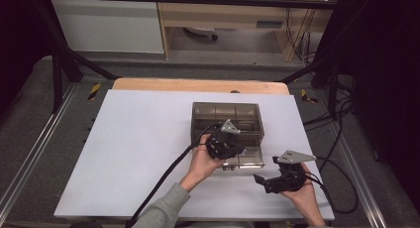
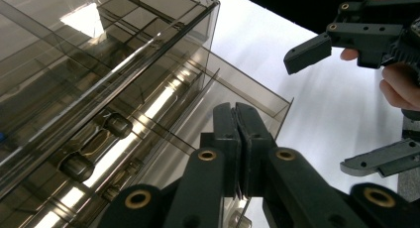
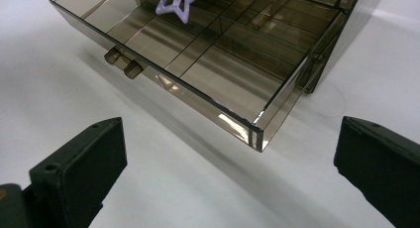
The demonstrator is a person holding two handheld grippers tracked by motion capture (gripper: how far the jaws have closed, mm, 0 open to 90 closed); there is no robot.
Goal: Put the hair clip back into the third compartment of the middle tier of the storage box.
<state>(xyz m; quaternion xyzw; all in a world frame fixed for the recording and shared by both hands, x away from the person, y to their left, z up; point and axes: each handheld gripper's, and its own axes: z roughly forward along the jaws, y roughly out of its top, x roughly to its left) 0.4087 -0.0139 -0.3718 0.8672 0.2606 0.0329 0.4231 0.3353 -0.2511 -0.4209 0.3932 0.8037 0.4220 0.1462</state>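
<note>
**Drawer pulled out, left tool closed above it**

Smoky clear organizer box point(image 1: 226, 120) sits right of centre on the white tabletop point(image 1: 138, 153), nearer the far edge. Its lower drawer point(image 3: 198, 64) is pulled out twd the near edge; a purple star clip point(image 3: 178, 2) lies in a rear compartment. Left tool point(image 2: 236, 139) is over the open drawer, jaws pressed together w/ nothing seen btwn them. Right tool point(image 1: 265, 182) is near the near-right corner, just beside the drawer's front corner, jaws spread wide, empty, pointed at the drawer front.
</note>
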